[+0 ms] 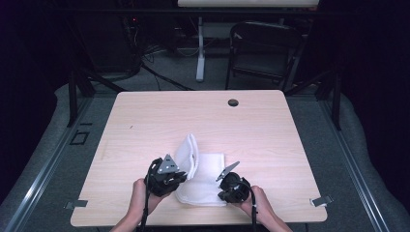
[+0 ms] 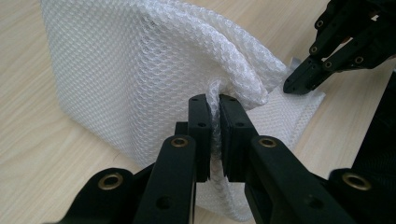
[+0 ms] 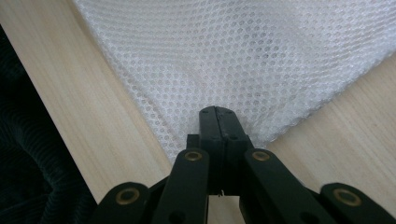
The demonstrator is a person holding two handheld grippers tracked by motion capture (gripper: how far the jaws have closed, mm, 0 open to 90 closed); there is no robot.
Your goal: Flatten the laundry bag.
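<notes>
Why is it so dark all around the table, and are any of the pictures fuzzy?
High view: light falls on the table, so the room behind stays dark; the picture is soft. Left gripper view: the white mesh cloth is sharp and bright, and the nearest black parts blur. Right gripper view: sharp weave, dark left edge.

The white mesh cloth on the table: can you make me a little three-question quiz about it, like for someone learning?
1. True or false: the left gripper has its jaws shut on a raised fold of the white mesh cloth.
2. Which part of the cloth does the right gripper pinch: A) its middle, B) a corner near the table edge, C) nothing?
3. Fill in: in the high view, the cloth's left side stands ____ while its right side lies flat.

Key: 1 true. 2 B. 3 lifted.
</notes>
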